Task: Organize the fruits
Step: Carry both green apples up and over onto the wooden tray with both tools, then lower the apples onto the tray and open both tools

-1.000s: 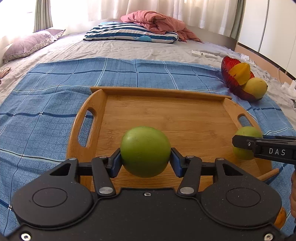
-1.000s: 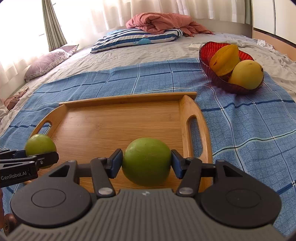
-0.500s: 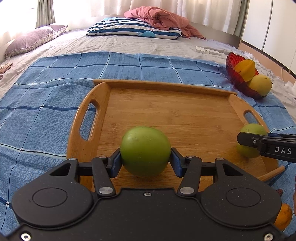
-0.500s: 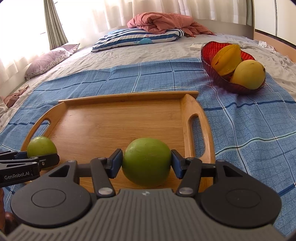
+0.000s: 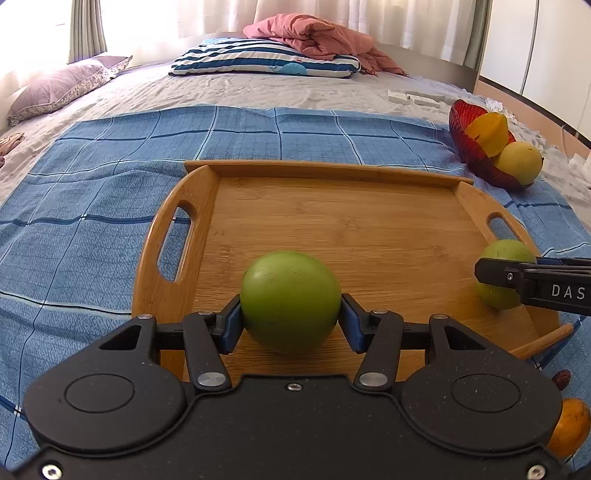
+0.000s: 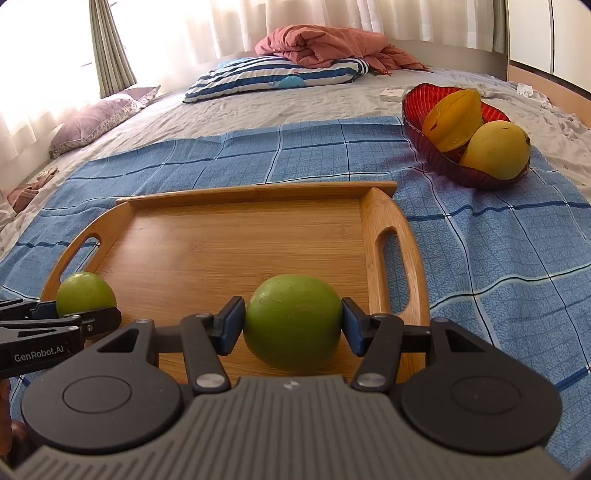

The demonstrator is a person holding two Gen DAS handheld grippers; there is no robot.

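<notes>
Both wrist cameras sit low and close behind their own fingers, facing across the wooden tray (image 5: 369, 229) toward the far pillows — the left from the tray's near-left, the right from its near-right. They share the tray, blue cloth (image 6: 314, 155) and red bowl (image 6: 436, 155).

We see a big bed (image 5: 258, 92) with a gray sheet and a blue checked blanket (image 5: 92, 206) spread on it. At the far end lie a striped pillow (image 5: 266, 62), a purple pillow (image 5: 59, 88) and a bunched-up pink quilt (image 6: 332, 46). Bright sun comes through white curtains (image 6: 258, 22), and white cupboard doors (image 5: 554, 48) stand on the right.
</notes>
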